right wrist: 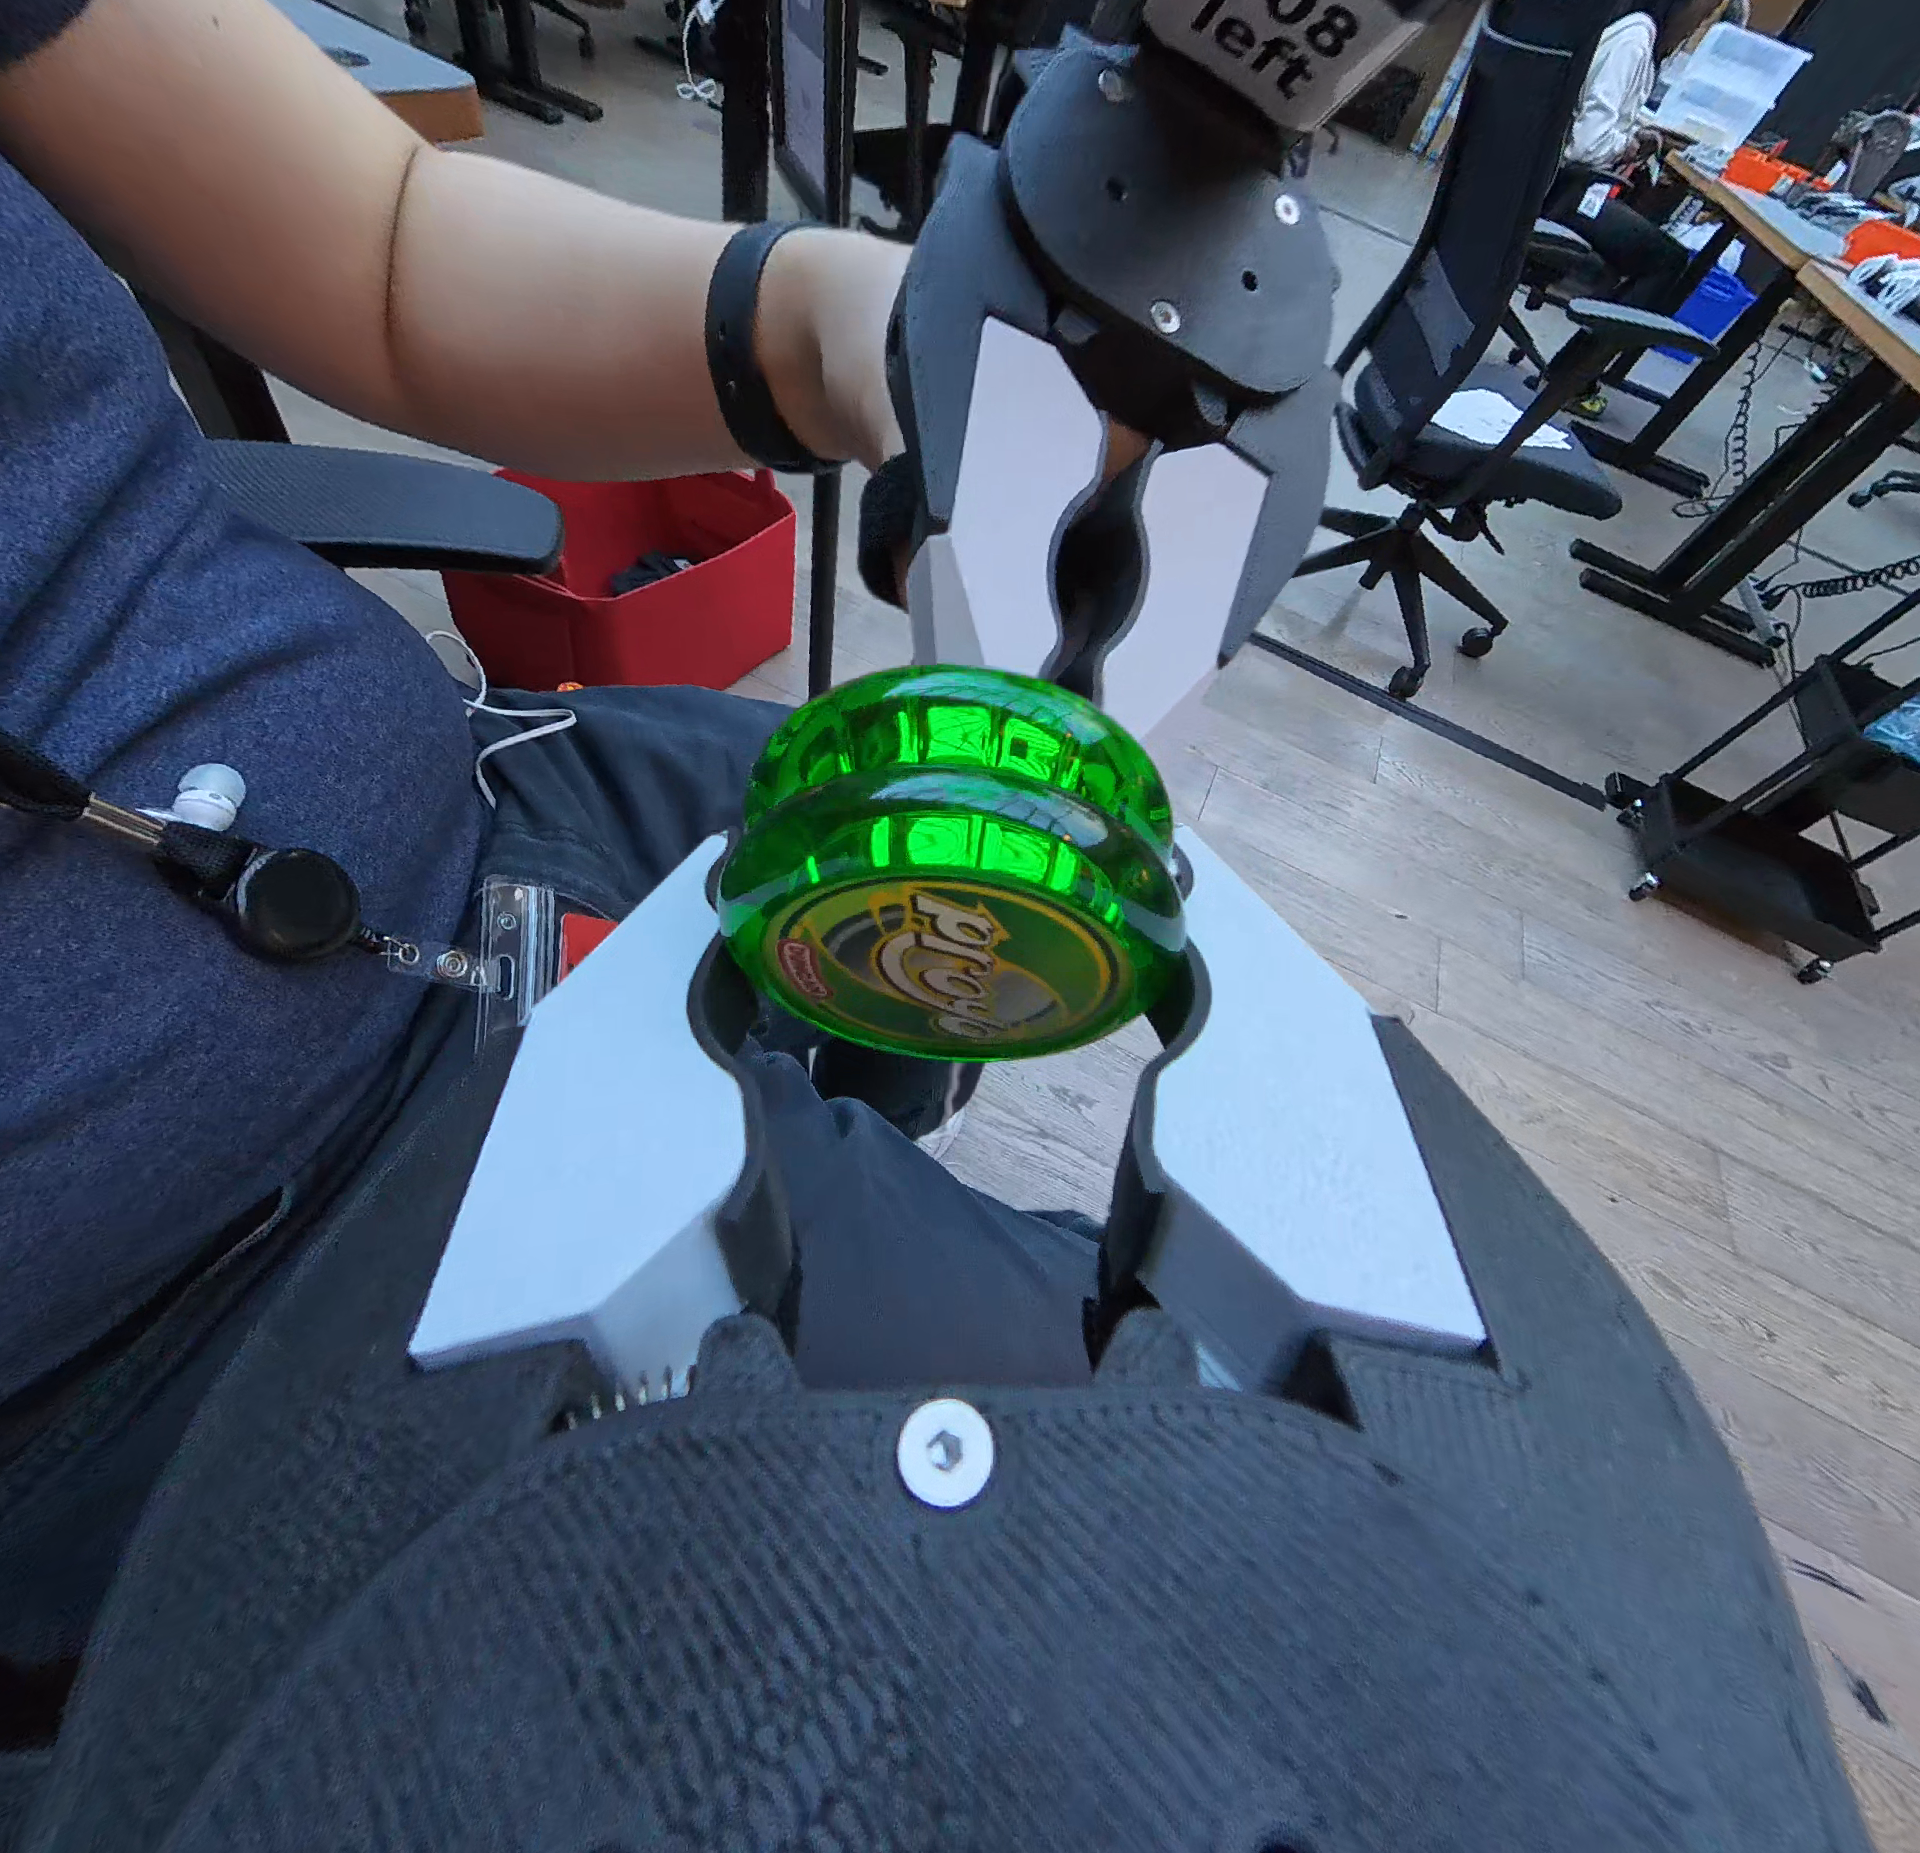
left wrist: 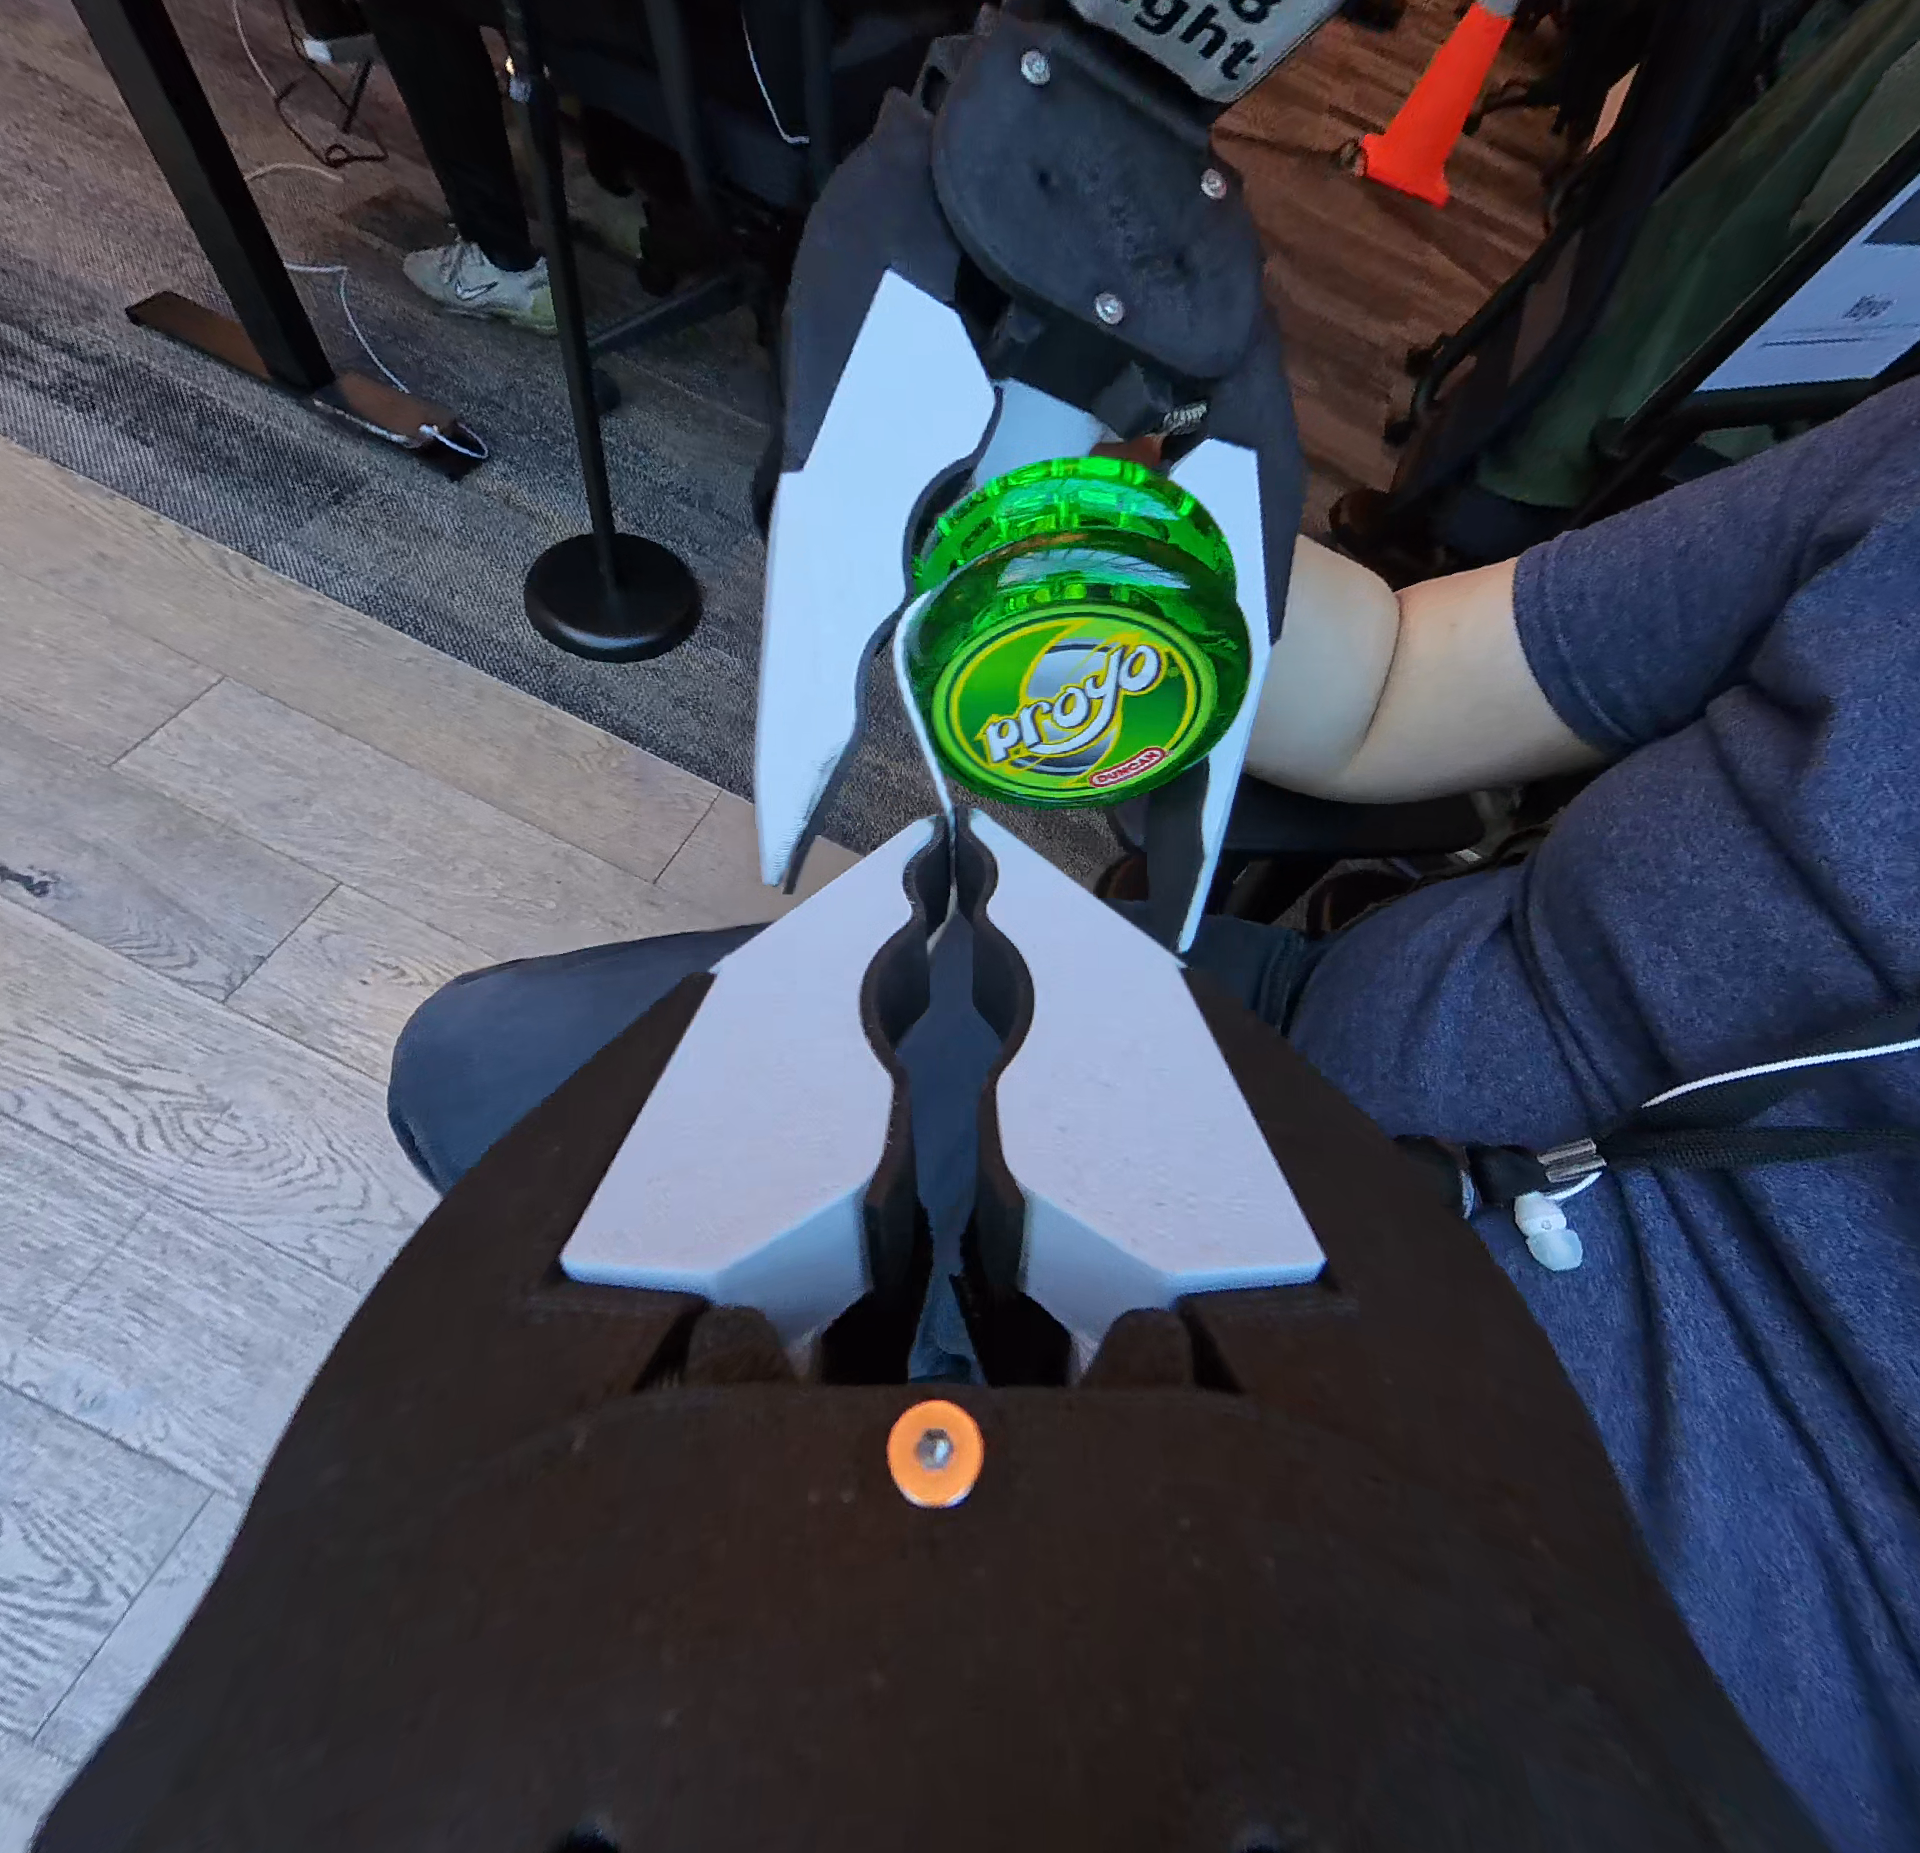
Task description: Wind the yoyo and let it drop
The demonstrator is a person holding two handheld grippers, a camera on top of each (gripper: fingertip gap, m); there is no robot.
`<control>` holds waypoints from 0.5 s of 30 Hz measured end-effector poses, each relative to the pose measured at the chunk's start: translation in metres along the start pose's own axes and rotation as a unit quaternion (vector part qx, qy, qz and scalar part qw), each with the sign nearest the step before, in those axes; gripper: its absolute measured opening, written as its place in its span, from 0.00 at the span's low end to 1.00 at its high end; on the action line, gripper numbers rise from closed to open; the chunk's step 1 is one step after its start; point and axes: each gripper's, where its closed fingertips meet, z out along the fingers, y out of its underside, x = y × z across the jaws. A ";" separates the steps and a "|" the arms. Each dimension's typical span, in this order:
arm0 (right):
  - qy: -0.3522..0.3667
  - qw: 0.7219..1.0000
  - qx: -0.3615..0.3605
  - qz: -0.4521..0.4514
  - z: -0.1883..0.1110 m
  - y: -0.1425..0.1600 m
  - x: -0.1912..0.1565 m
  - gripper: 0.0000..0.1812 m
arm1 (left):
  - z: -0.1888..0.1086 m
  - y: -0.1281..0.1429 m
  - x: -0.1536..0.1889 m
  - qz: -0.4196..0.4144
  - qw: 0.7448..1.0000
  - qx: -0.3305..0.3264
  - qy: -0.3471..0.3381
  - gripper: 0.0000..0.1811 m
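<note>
Translucent green plastic yoyo (right wrist: 951,868) with a yellow-green printed face sits clamped edge-on between the tips of the right gripper (right wrist: 951,956), fingers spread only to the yoyo's width, pressing its rims. Thin white string (left wrist: 920,702) runs from the yoyo's groove down into the left gripper (left wrist: 951,847), whose fingers are closed together, pinching the string at the tips. Both are held over the lap of a seated person in a blue-grey t-shirt (left wrist: 1714,920), above a light wood plank floor (left wrist: 208,868).

Two wrist cameras face each other closely — sharing the green yoyo (left wrist: 1081,629) between them.
</note>
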 end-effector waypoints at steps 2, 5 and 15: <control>-0.008 1.000 0.019 0.005 0.000 -0.005 -0.001 0.41 | 0.001 -0.002 0.004 -0.003 1.000 0.015 0.006 0.00; -0.029 0.997 0.075 0.012 -0.003 -0.021 -0.005 0.41 | -0.001 -0.009 0.009 -0.017 0.998 0.052 0.020 0.00; -0.039 0.964 0.251 0.080 -0.032 -0.054 0.015 0.41 | 0.005 -0.004 0.027 -0.030 0.992 0.101 0.066 0.00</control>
